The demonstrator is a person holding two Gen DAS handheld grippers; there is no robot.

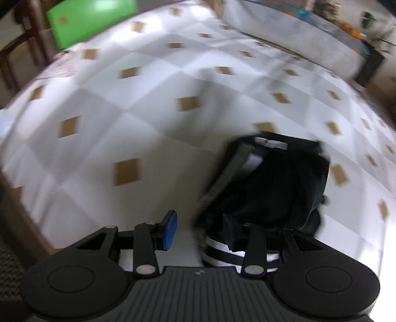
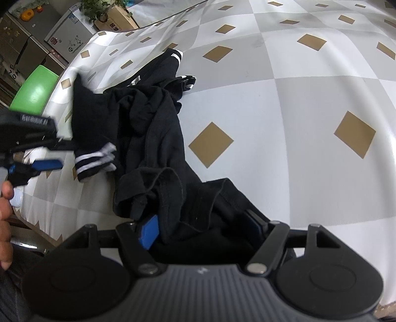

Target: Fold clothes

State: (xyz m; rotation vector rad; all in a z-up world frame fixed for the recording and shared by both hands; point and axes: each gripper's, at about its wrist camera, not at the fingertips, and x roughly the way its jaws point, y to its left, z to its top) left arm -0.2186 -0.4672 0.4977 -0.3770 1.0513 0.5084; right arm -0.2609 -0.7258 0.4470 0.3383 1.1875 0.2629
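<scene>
A crumpled black garment [image 2: 153,128] with white-striped cuffs lies on the checked table [image 2: 309,99]. My right gripper [image 2: 201,228] is shut on a thick bunch of its near hem, and cloth fills the space between the blue pads [image 2: 148,232]. In the right wrist view my left gripper [image 2: 57,156] is at the left, beside one striped cuff [image 2: 95,161]. In the blurred left wrist view that cuff [image 1: 222,250] and its sleeve [image 1: 272,188] drape over the right finger of my left gripper [image 1: 205,230]. The left blue pad [image 1: 170,230] is bare, with a strip of table between it and the cloth.
A green chair [image 1: 91,19] stands beyond the table's far left edge and also appears as a green chair [image 2: 34,91] in the right wrist view. A person's hand [image 2: 5,218] holds the left gripper. Cabinets and plants [image 2: 99,10] line the wall behind.
</scene>
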